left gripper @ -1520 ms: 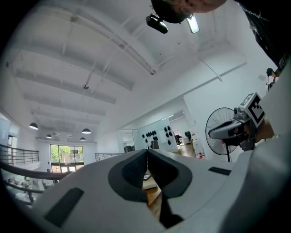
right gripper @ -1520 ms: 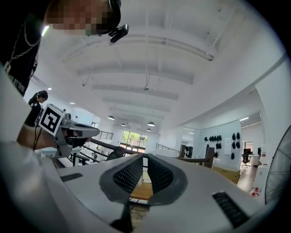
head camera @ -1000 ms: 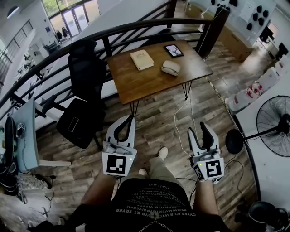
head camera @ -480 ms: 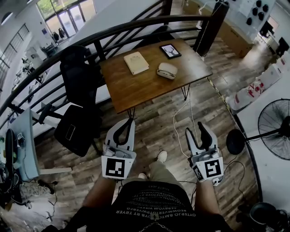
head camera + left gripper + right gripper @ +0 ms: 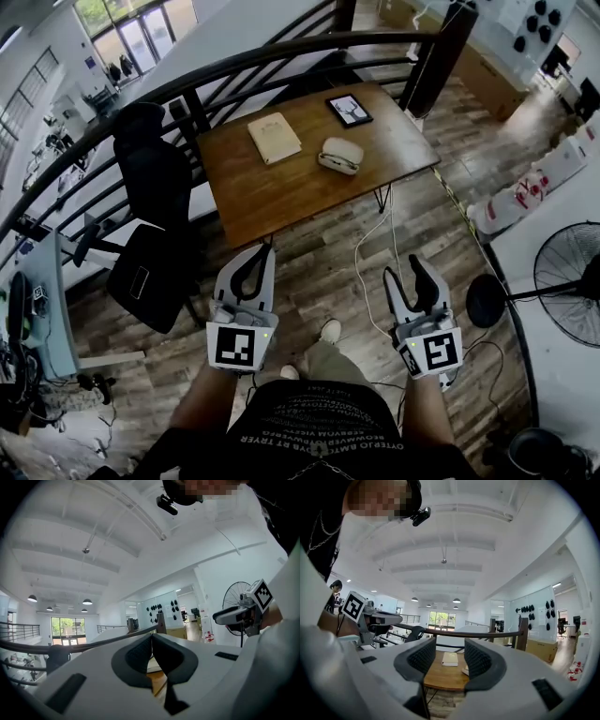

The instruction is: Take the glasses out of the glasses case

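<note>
Left gripper [image 5: 263,255]: lower left-centre of head view, held low over floor [image 5: 319,262]; jaws closed tip to tip, nothing between them; marker cube faces camera.
Right gripper [image 5: 407,277]: lower right-centre, level with left one, well apart from it; jaws spread moderately, empty; only the far table [image 5: 440,677] shows through the gap in its own view.
Glasses case [image 5: 339,156]: pale, rounded, lying on table right of centre, upper middle of frame; looks closed, too small to be sure; well apart from both grippers, neither touches it.
Table top [image 5: 281,192]: brown wood on thin dark legs, stands just below railing in frame.
Book [image 5: 274,138]: cream cover, flat on table, left of case, near but not touching.
Tablet [image 5: 348,109]: dark frame, lit screen, at table's upper right corner, above case in frame.
Railing [image 5: 281,58]: dark curved rail with posts, crosses top of frame behind table.
Office chair [image 5: 150,239]: black, left of table.
Cable [image 5: 357,262]: white, trails over floor from table's right side down toward right gripper.
Fan [image 5: 572,272]: black standing fan, right edge.
Person: dark printed shirt at bottom edge; pale shoe [image 5: 330,330] between grippers.
Floor: grey-brown wood planks.
</note>
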